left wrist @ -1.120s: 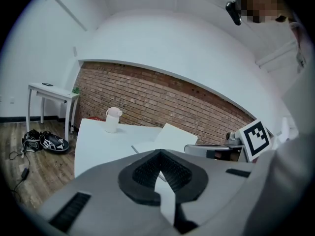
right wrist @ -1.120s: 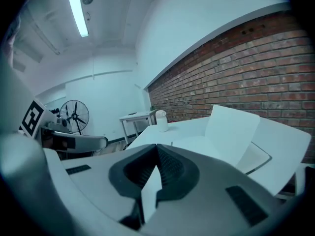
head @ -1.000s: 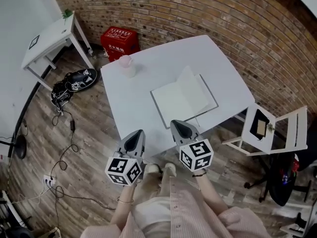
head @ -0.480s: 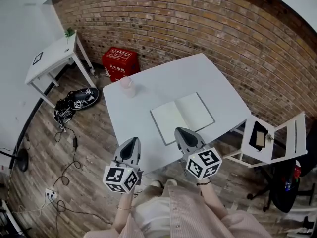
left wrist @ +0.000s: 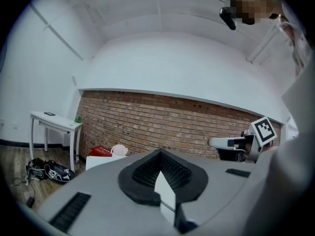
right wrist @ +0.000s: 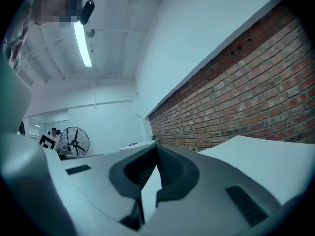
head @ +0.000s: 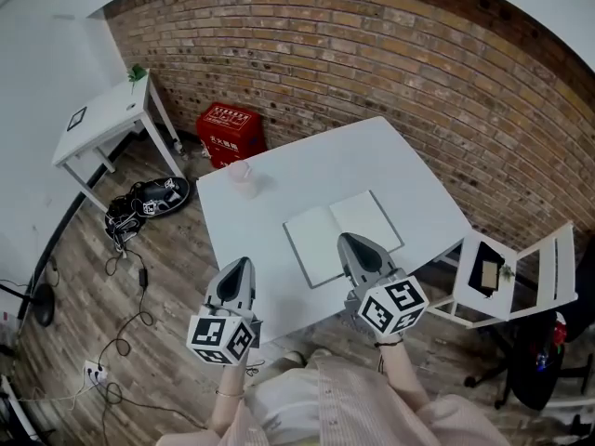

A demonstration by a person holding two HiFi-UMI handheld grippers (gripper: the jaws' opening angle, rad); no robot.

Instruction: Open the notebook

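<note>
The notebook (head: 340, 234) lies open on the white table (head: 279, 203), both blank pages flat. My right gripper (head: 349, 242) hangs in the air over the notebook's near edge, well above the table; its jaws meet and hold nothing. In the right gripper view the right gripper (right wrist: 156, 170) points level along the brick wall. My left gripper (head: 239, 266) is raised at the table's near left edge, apart from the notebook, also shut and empty. The left gripper (left wrist: 160, 173) looks level at the brick wall in its own view, with the right gripper (left wrist: 230, 144) at its right.
A pale cup (head: 242, 177) stands at the table's far left. On the floor are a red box (head: 228, 128), shoes (head: 141, 201) and cables. A small white side table (head: 102, 119) stands far left, a white chair (head: 502, 272) at the right.
The notebook's page that stood up has dropped flat. Both grippers have risen and drawn back from the table toward the person.
</note>
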